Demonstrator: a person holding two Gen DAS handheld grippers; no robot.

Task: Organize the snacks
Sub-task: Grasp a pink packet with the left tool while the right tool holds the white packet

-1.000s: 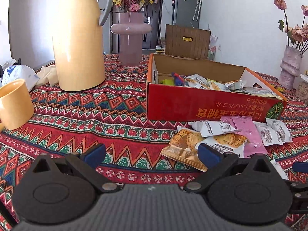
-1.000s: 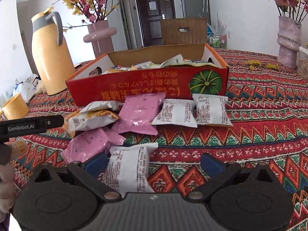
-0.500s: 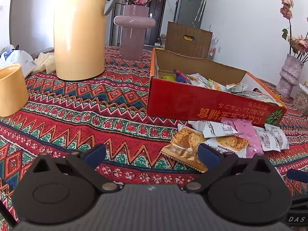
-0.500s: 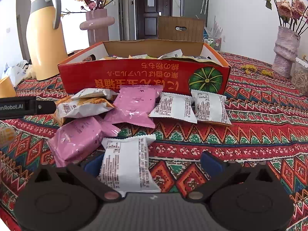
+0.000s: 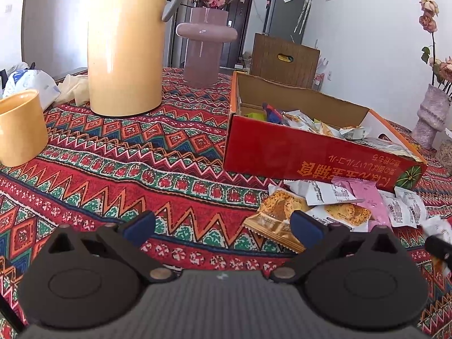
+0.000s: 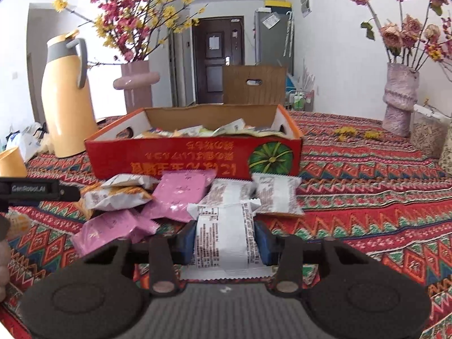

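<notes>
Right gripper (image 6: 226, 240) newly around white packet (image 6: 224, 226)

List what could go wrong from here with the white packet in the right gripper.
1. The right gripper has just closed its blue pads on the white printed foil snack packet; slick wrapping could slip out during the lift.
2. The squeeze may crush the soft snack inside.
3. The red cardboard box already looks heaped with wrappers, so a dropped packet might slide off. Pink packets lying close could get dragged along.
</notes>
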